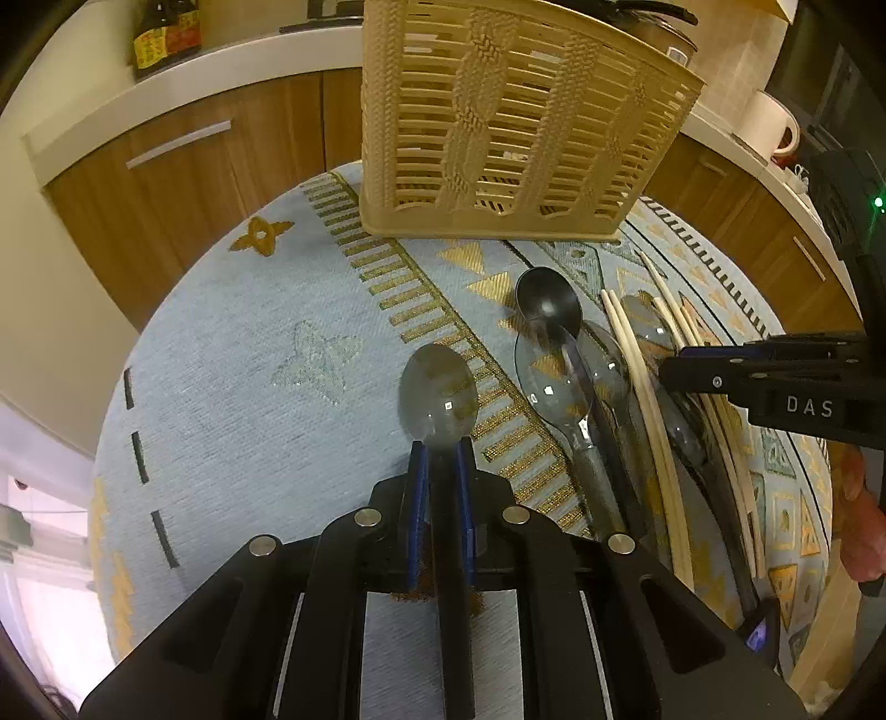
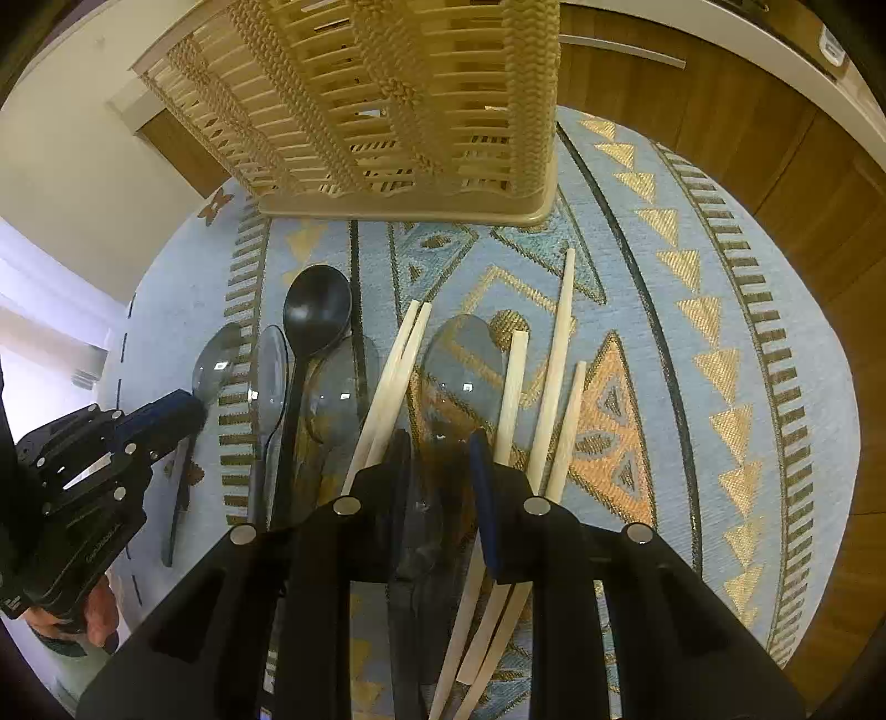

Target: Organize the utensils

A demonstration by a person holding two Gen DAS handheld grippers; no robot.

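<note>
Table cloth (image 1: 232,387): pale blue woven fabric, gold triangles and dashed bands, over a round top. The left wrist view alone shows a white mug (image 1: 769,119) and dark bottles (image 1: 166,33) on the counter behind; the right wrist view shows more of the cloth's triangle border.
Basket (image 1: 515,122): cream plastic, slatted walls with braided ribs, upright at the far edge of the cloth.
Utensil pile (image 2: 332,376): one black spoon (image 2: 315,310), several clear smoky plastic spoons and pale chopsticks (image 2: 559,332), lying loosely side by side, some overlapping, near the basket's foot.
Left gripper (image 1: 441,448): blue pads narrow, pinched on the neck of a clear spoon (image 1: 437,393) lying apart from the pile, bowl towards the basket.
Right gripper (image 2: 440,443): jaws narrow, one each side of the handle of a clear spoon (image 2: 462,371) in the pile, chopsticks close on both sides; contact of the pads cannot be told.
Hand (image 1: 855,515): only a part shows, at the frame's edge behind the right gripper.
</note>
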